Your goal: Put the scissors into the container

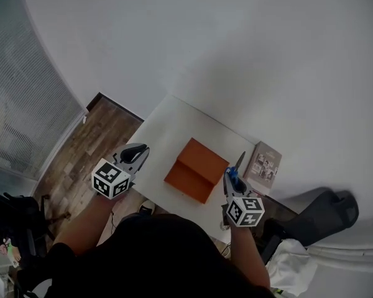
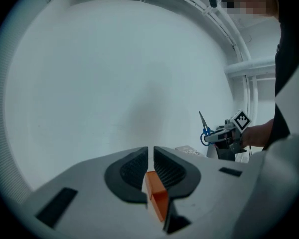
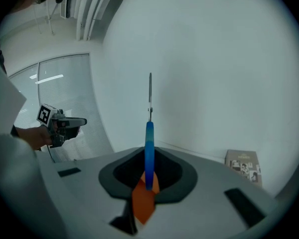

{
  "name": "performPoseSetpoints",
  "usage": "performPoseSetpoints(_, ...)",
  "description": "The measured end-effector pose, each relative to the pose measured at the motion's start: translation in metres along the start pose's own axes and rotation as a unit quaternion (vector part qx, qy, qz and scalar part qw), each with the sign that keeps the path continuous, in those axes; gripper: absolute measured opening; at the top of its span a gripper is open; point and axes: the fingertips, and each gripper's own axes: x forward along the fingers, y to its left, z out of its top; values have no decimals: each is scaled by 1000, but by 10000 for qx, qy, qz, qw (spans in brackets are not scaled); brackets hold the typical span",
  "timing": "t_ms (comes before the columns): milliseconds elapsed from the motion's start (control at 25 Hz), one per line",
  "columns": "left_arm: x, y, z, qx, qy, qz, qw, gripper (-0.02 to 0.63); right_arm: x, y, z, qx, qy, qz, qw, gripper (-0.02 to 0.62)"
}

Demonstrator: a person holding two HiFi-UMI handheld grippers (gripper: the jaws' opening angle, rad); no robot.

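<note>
An orange open container (image 1: pixel 196 169) lies in the middle of the small white table (image 1: pixel 168 129). My right gripper (image 1: pixel 231 177) hangs just right of it, shut on the blue-handled scissors (image 1: pixel 236 166), whose blades point up and away. The right gripper view shows the blue handle (image 3: pixel 149 148) pinched between the jaws, with the container (image 3: pixel 142 203) below. My left gripper (image 1: pixel 142 150) hovers at the table's left edge, its jaws together on nothing. In the left gripper view the container (image 2: pixel 157 195) shows through the narrow slit, and the scissors (image 2: pixel 204 126) stand far right.
A book (image 1: pixel 264 161) lies on the table's right side, beyond the right gripper. Wooden floor (image 1: pixel 93 141) lies past the table's left edge. A dark object (image 1: pixel 323 211) stands on the floor at the right. A white wall runs behind the table.
</note>
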Motion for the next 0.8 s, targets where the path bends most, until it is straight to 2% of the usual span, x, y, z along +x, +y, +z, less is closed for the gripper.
performPoseSetpoints(280, 15, 36, -2, -59, 39, -215, 9997, 44, 21, 7, 4, 18, 99, -229, 9997, 46)
performPoseSetpoints(800, 42, 56, 4, -8, 61, -607, 9981, 44, 48, 8, -5, -38, 368, -486, 9981, 45)
